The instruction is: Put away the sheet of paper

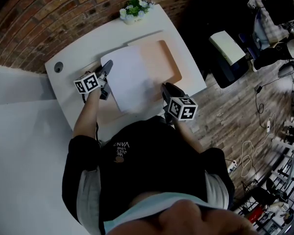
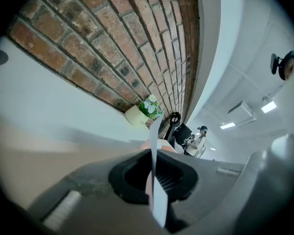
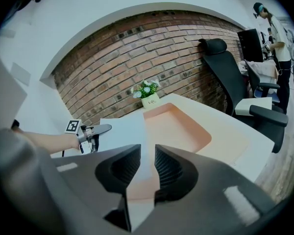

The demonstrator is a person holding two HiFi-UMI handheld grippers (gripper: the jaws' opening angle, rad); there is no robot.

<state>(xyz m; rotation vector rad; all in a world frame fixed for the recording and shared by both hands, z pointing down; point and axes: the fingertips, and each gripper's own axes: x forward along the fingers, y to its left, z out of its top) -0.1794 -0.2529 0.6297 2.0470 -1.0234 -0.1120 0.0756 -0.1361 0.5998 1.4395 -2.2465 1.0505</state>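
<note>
A white sheet of paper (image 1: 132, 82) lies across the left part of a peach tray (image 1: 169, 62) on the white desk (image 1: 83, 48). My left gripper (image 1: 108, 69) is shut on the sheet's left edge. In the left gripper view the paper (image 2: 158, 199) shows edge-on, pinched between the closed pads (image 2: 174, 177). My right gripper (image 1: 164, 88) is at the sheet's near right corner. Its jaws stand a little apart in the right gripper view, around my right gripper (image 3: 147, 155), and the paper (image 3: 122, 131) reaches into the gap. The tray (image 3: 183, 126) and the left gripper (image 3: 102, 129) show beyond.
A small pot of flowers (image 1: 134, 9) stands at the desk's far edge against the brick wall (image 3: 137, 58). A cable hole (image 1: 58, 67) is at the desk's left corner. A black office chair (image 3: 230, 77) stands to the right, and a person (image 3: 277, 28) is farther off.
</note>
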